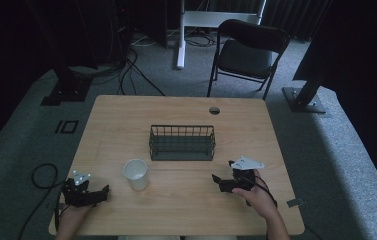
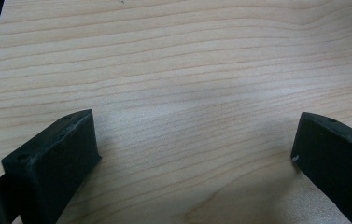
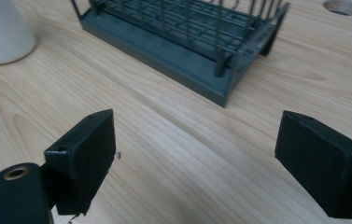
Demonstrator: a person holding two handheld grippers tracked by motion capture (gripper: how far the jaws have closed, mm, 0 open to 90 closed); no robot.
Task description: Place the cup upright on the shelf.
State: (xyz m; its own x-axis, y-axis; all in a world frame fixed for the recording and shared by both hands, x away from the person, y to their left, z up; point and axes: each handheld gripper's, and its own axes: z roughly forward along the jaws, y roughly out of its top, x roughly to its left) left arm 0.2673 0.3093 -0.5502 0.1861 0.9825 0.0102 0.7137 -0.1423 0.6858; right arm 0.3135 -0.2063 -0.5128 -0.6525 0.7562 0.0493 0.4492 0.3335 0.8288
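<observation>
Left gripper [image 1: 107,192] low over the near left part of the table [image 1: 126,115], jaws spread, bare tabletop between them. Cup [image 1: 136,174] upright just ahead and to its right, apart from it. Right gripper [image 1: 222,172] over the near right part, jaws spread, nothing between. Wire basket [image 1: 182,142] ahead of it and to its left, at table centre; cup farther left of it, nearer than the basket. Hole [image 1: 214,110] in the table beyond the basket. Chair [image 1: 248,50] on the floor behind the far edge.
</observation>
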